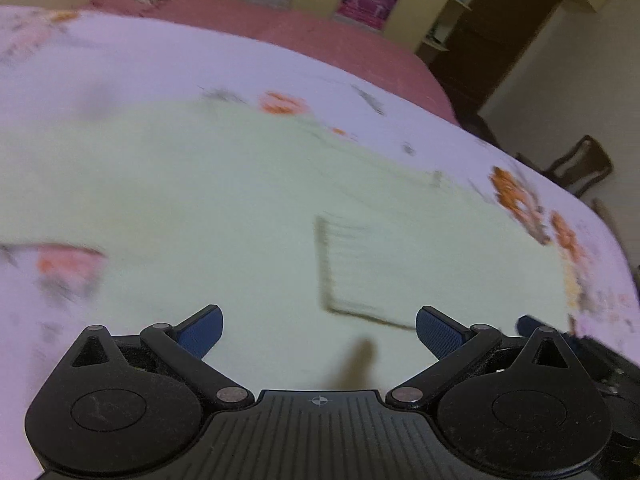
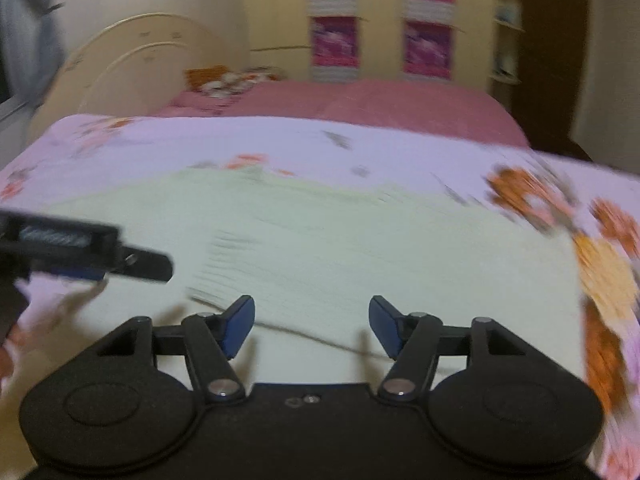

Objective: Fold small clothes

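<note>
Left gripper [image 1: 319, 332]: nearest in the left wrist view, at 6 o'clock; blue pads [image 1: 204, 332] stand wide apart, nothing between them, nothing held.
Right gripper [image 2: 311, 326]: nearest in the right wrist view, at 6 o'clock; jaws parted to a moderate gap, nothing gripped, pale cloth visible beyond the gap.
Neighbouring tool: the left gripper's black body shows in the right wrist view at 9 o'clock, above the cloth's edge; contact cannot be told.
Garment [image 1: 240, 200]: pale green small garment, spread flat just beyond both sets of fingers, filling the middle of each view; blurred.
Garment detail: a squarish ribbed patch with a dark edge [image 1: 360, 272] lies on the cloth just ahead of the left gripper, towards 1 o'clock.
Sheet [image 1: 160, 60]: lilac floral sheet under the garment, orange flowers at 3 o'clock.
Bedspread [image 2: 360, 104]: pink, beyond the sheet at 12 o'clock.
Pillow [image 2: 224, 78]: orange and white, at 11 o'clock on the bedspread, by the cream headboard [image 2: 132, 60].
Wardrobe [image 2: 380, 20]: cream, farthest, with pink pictures, at 12 o'clock.
</note>
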`<control>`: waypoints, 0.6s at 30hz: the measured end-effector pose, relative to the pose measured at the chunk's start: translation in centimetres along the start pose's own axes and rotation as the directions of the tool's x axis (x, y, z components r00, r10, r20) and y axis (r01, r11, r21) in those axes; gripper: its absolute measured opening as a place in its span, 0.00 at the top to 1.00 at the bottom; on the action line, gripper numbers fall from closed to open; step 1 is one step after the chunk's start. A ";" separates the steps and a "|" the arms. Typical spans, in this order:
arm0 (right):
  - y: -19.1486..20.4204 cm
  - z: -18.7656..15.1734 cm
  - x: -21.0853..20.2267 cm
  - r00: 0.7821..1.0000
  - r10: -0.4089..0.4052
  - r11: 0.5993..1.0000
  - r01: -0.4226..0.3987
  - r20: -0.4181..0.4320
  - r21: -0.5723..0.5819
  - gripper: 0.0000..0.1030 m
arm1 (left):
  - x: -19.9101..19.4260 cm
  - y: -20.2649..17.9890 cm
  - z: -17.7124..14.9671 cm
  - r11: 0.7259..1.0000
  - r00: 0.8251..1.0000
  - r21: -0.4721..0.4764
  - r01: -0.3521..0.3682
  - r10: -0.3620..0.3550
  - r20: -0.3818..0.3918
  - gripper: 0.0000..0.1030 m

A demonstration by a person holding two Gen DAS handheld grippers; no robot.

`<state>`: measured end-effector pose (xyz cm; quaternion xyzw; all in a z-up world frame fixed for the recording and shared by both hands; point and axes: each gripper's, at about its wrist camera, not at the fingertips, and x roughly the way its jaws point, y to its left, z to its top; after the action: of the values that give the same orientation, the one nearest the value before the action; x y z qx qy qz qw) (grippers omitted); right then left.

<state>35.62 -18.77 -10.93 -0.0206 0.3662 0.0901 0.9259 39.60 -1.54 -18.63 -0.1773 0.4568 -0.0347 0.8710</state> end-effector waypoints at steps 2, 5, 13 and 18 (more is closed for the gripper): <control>-1.4 -0.6 -0.4 1.000 -0.026 0.999 0.026 -0.008 0.042 0.40 | 0.8 -0.6 -0.3 1.000 1.000 -0.014 0.028 -0.028 -0.011 0.27; -2.7 -2.0 -0.8 0.999 -0.050 0.996 0.050 -0.006 0.071 0.39 | 2.1 -0.8 -0.3 0.996 0.999 -0.068 0.050 -0.049 0.008 0.29; -6.2 -3.3 -1.8 0.992 -0.124 0.983 0.121 0.016 0.140 0.36 | 4.0 -1.5 0.0 0.986 0.992 -0.126 0.107 -0.097 0.082 0.64; -7.8 -3.5 -2.1 0.984 -0.176 0.971 0.169 0.028 0.170 0.35 | 4.1 -1.4 0.1 0.980 0.989 -0.165 0.115 -0.098 0.107 0.88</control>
<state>33.15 -27.12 -12.26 0.0271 0.3493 -0.0214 0.9364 42.20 -3.76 -21.36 -0.2769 0.4044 -0.0335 0.8710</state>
